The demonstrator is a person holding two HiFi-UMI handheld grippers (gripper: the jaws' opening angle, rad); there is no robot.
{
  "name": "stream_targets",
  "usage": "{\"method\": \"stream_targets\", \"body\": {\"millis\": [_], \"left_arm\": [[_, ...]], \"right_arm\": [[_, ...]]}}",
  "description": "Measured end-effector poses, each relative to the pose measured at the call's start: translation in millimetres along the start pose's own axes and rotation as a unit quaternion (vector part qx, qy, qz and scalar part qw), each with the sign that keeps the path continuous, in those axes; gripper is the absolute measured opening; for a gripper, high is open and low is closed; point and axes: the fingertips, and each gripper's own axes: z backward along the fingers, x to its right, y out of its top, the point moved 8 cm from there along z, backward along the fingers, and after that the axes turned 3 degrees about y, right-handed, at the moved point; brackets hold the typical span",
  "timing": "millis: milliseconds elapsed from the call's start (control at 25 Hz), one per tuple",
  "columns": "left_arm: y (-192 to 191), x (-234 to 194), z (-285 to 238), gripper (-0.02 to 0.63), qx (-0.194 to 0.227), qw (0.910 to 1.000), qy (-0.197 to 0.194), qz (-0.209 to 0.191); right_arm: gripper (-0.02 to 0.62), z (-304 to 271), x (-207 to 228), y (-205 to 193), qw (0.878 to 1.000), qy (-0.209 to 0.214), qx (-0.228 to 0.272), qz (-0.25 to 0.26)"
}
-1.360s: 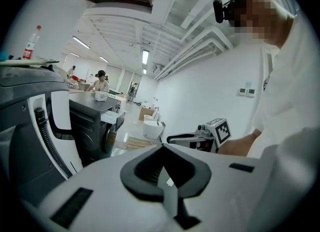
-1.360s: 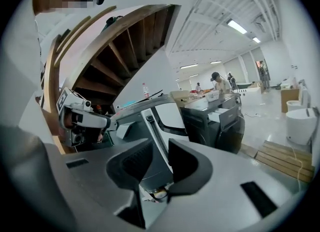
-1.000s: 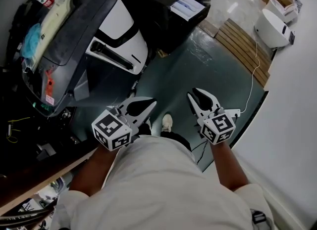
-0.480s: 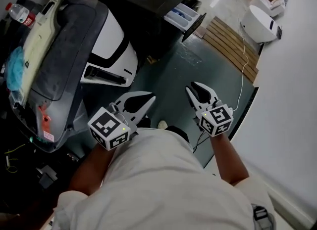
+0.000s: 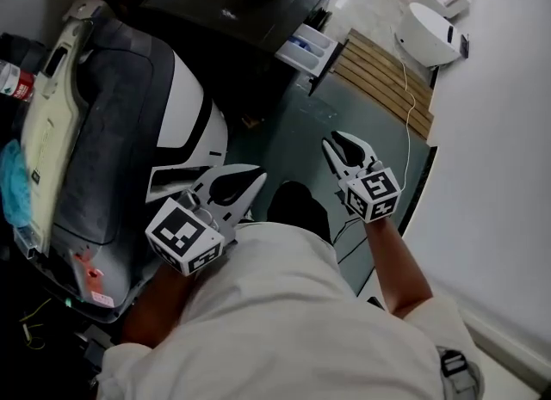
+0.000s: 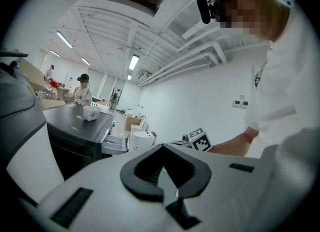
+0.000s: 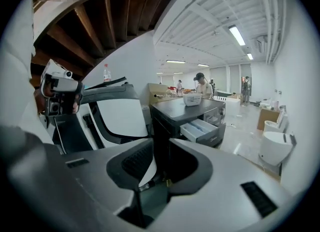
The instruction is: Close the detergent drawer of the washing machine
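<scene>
The dark washing machine (image 5: 232,7) stands well ahead. Its detergent drawer (image 5: 303,46) juts from the front, long axis level, pointing at the slatted wooden board (image 5: 383,76). The left gripper (image 5: 256,175) is clenched and empty. The right gripper (image 5: 336,140) has its jaws slightly parted and is also empty.

Wooden slat mat (image 5: 380,76) beside white round appliance (image 5: 424,35)

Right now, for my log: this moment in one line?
detergent drawer: open | left gripper: shut, empty | right gripper: open, empty | contact: none
</scene>
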Motion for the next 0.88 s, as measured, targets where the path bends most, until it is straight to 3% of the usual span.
{"method": "stream_targets", "body": {"millis": [160,560,880], "left_arm": [[13,-25,-22,-0.006,0.008,0.9998,0.003,-0.021],[48,-87,-96,-0.006,0.022,0.9981,0.055,0.016],[61,-113,-135,-0.006,0.017,0.9955,0.089,0.028]], "right_arm": [[0.077,-29,35,3,1.000,0.004,-0.016,0.021],[0.077,-91,144,12,0.996,0.032,-0.062,0.046],[0.077,-130,198,11,0.993,0.052,-0.084,0.062]]}}
